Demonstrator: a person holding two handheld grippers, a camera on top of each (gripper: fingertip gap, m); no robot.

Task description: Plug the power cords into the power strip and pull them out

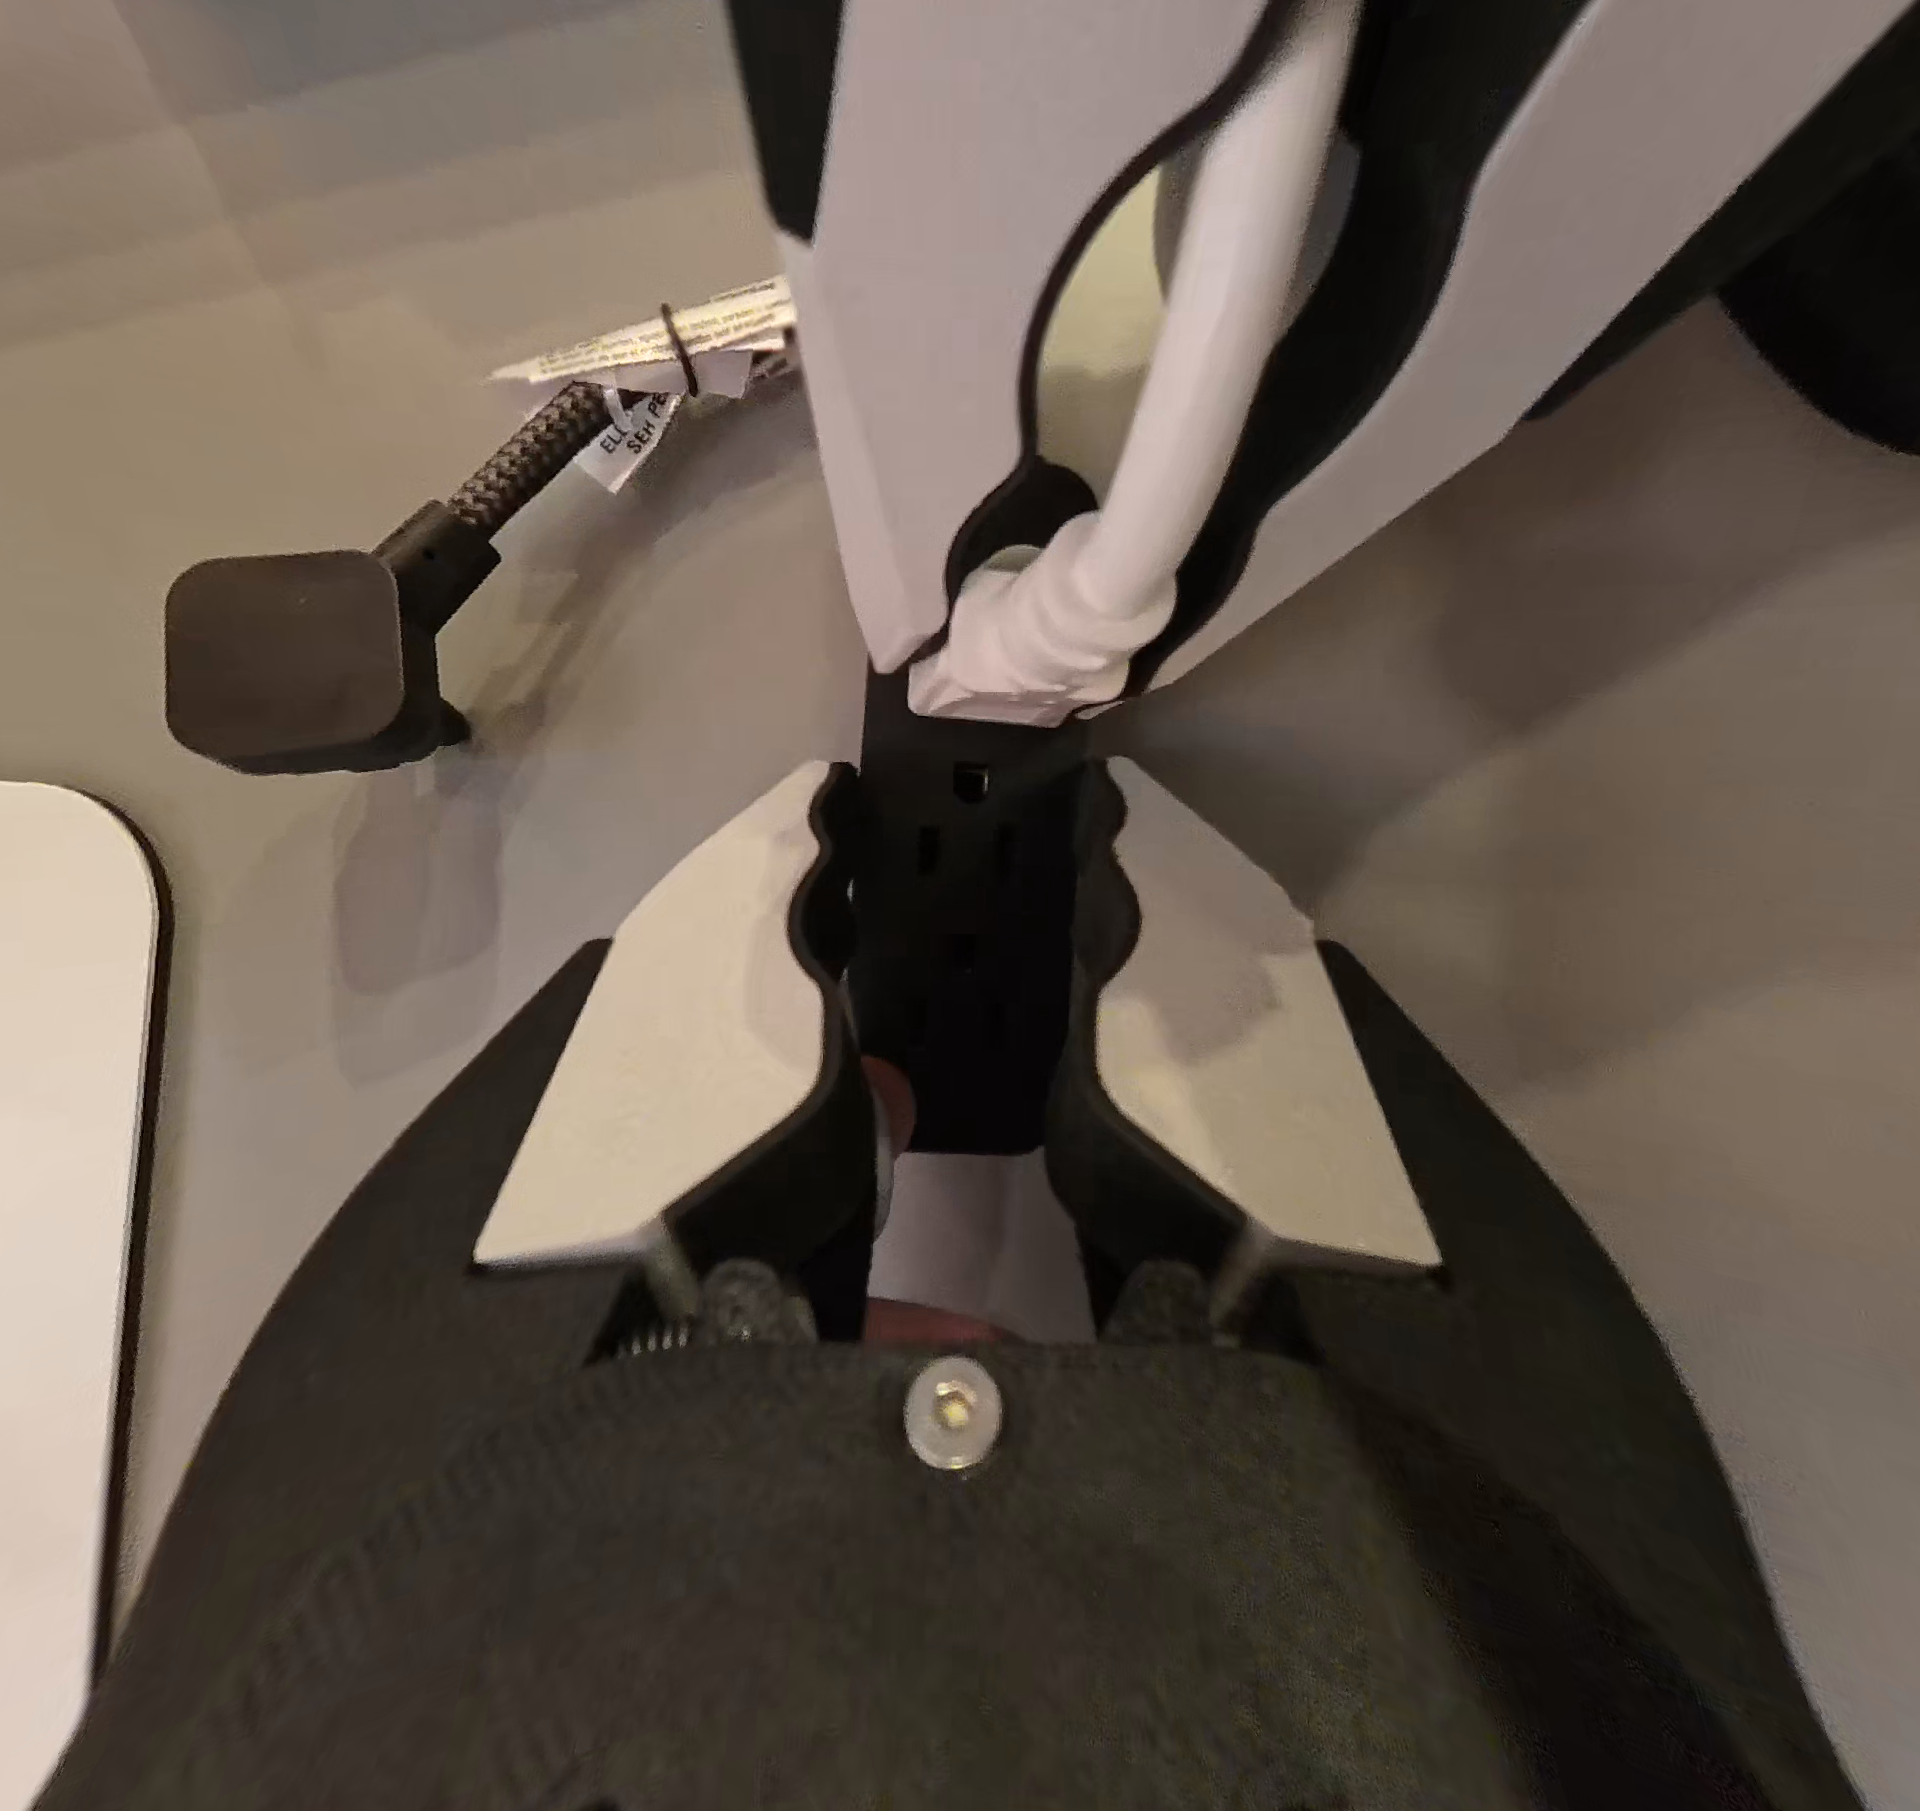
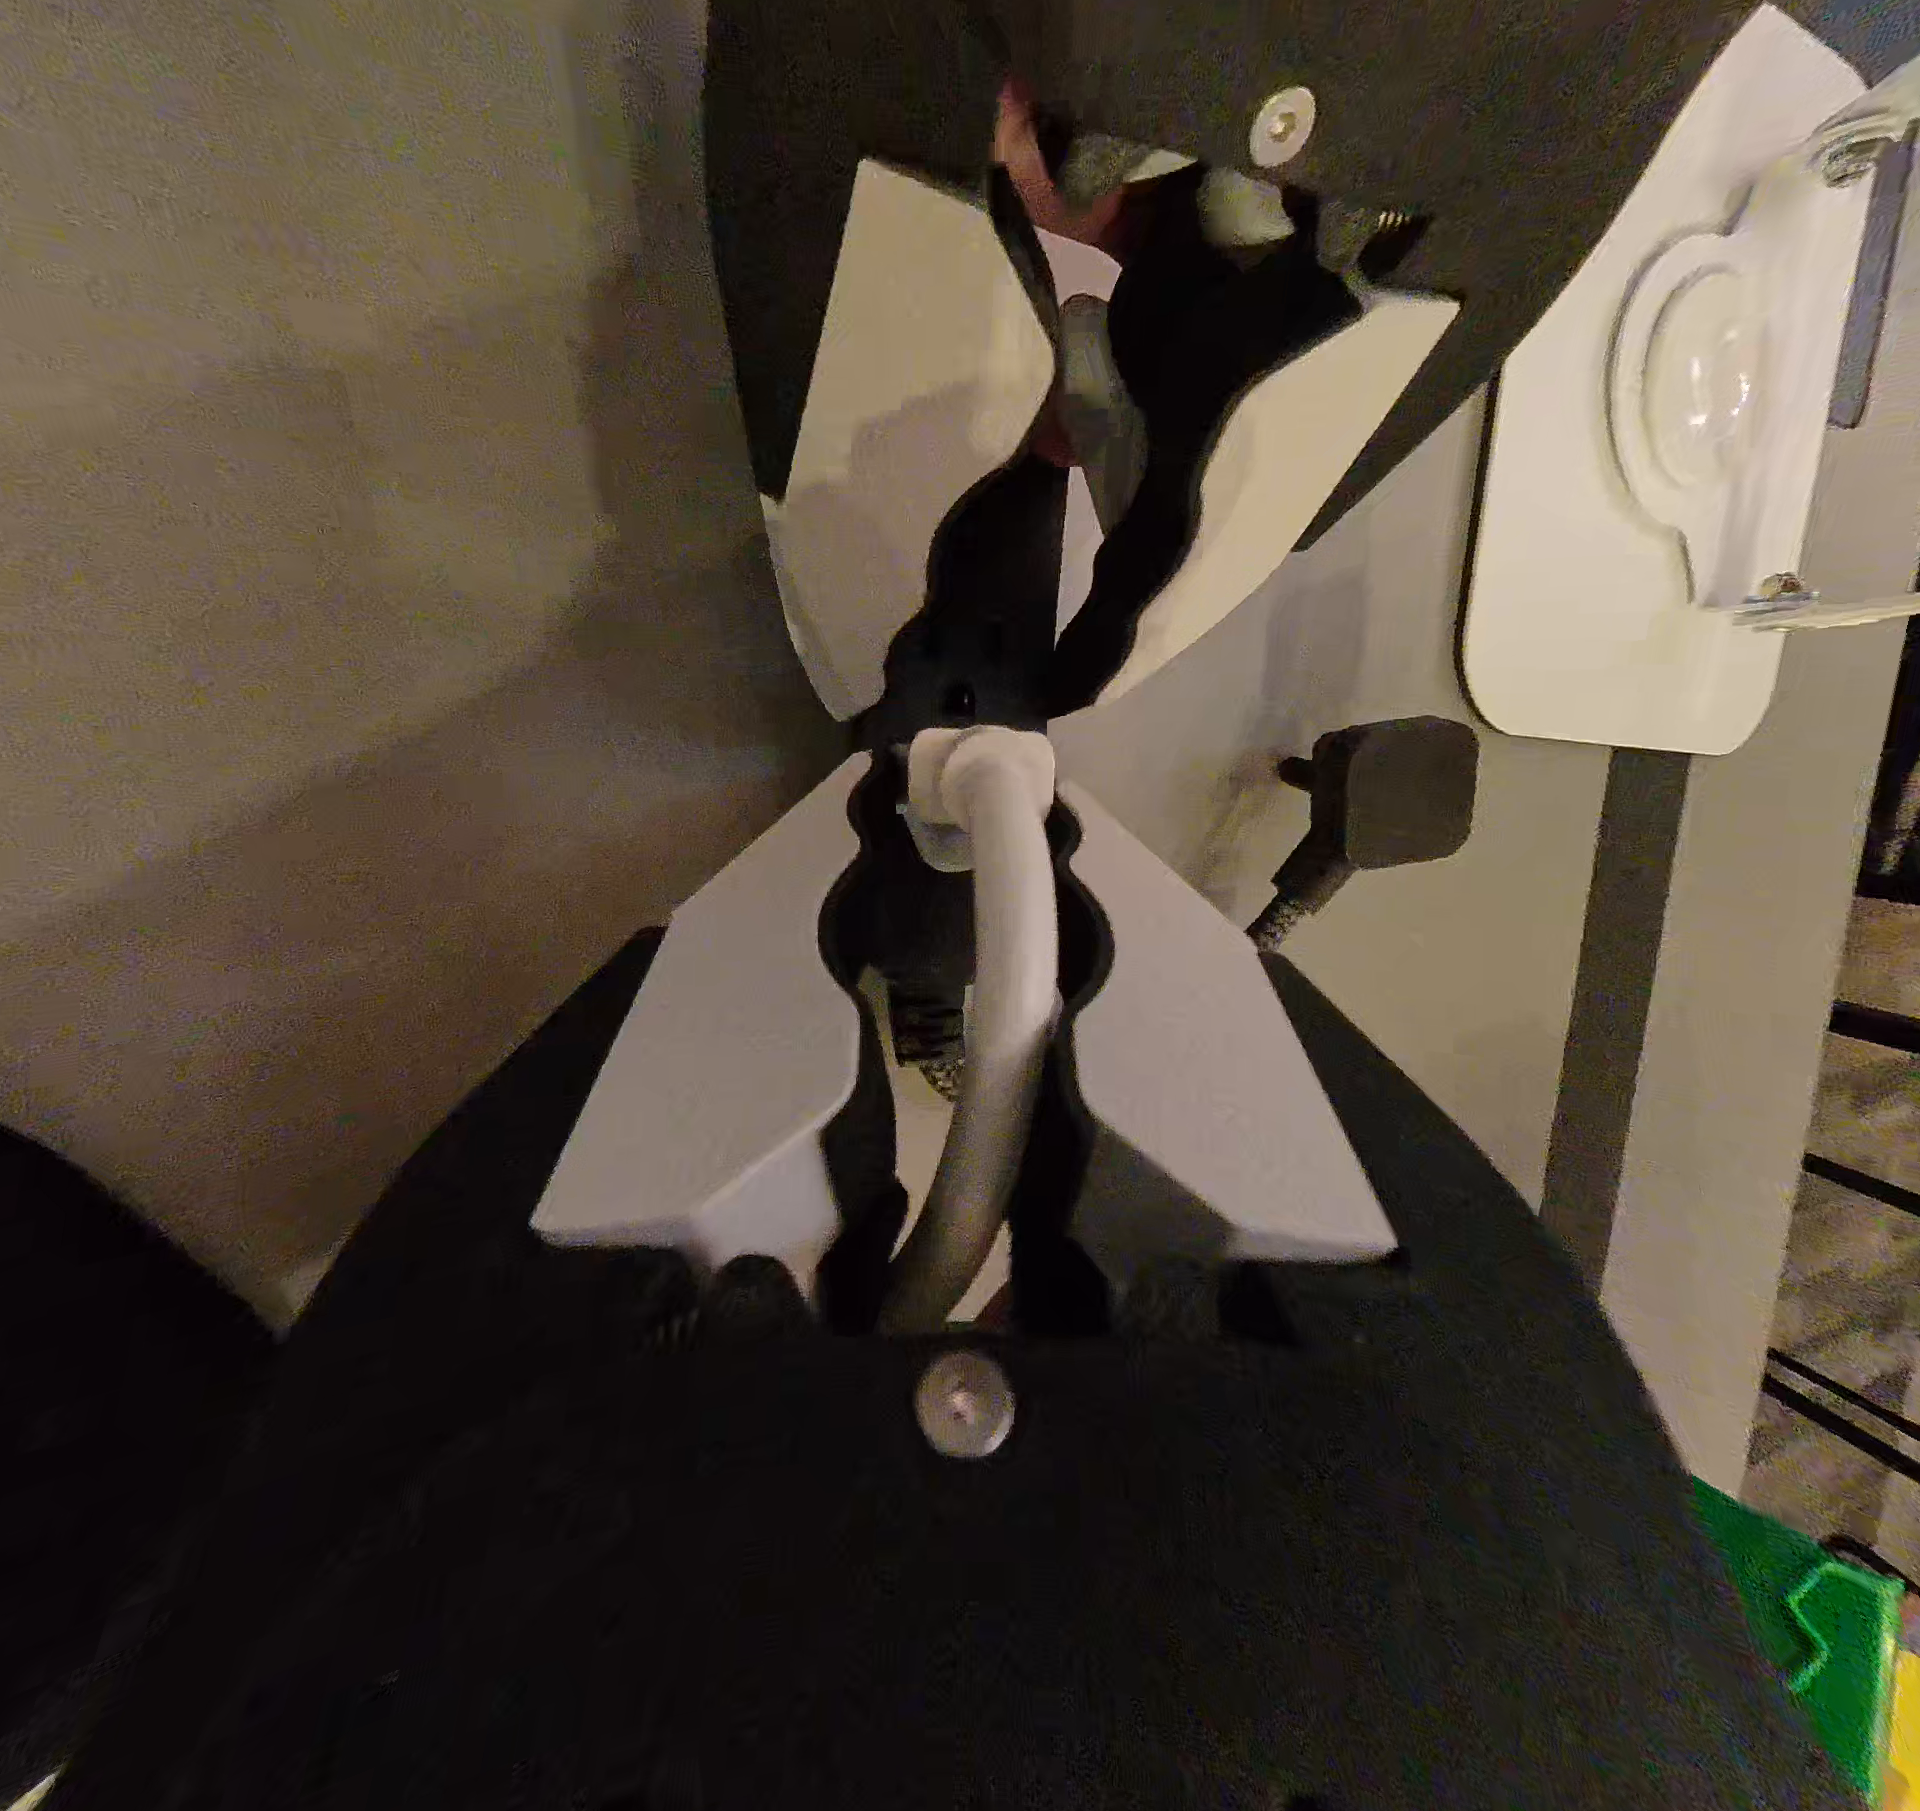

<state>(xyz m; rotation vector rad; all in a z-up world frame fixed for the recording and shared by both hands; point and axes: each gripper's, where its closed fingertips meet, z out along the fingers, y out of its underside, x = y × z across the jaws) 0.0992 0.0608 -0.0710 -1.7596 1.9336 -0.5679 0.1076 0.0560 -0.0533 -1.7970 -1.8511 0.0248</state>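
Observation:
My left gripper [image 1: 966, 805] is shut on a black power strip [image 1: 966, 888], with its fingers on the strip's two long sides. My right gripper [image 2: 971, 785] is shut on a white plug [image 2: 977, 764]; the white cord [image 2: 1013, 982] runs back between its fingers. The plug [image 1: 1008, 639] sits against the outlet at the strip's far end, and its prongs are hidden. In the left wrist view the right gripper [image 1: 1003, 681] comes down from the top. In the right wrist view the left gripper [image 2: 971, 691] comes from the top, holding the strip [image 2: 956, 660].
A flat black plug [image 1: 291, 660] on a braided cord with paper tags lies on the grey table left of the strip; it also shows in the right wrist view [image 2: 1392, 795]. A white plate with a clear dome [image 2: 1662, 411] lies beyond it. A green object [image 2: 1829, 1616] sits at the lower right. My two grippers' fingertips are within a few centimetres of each other.

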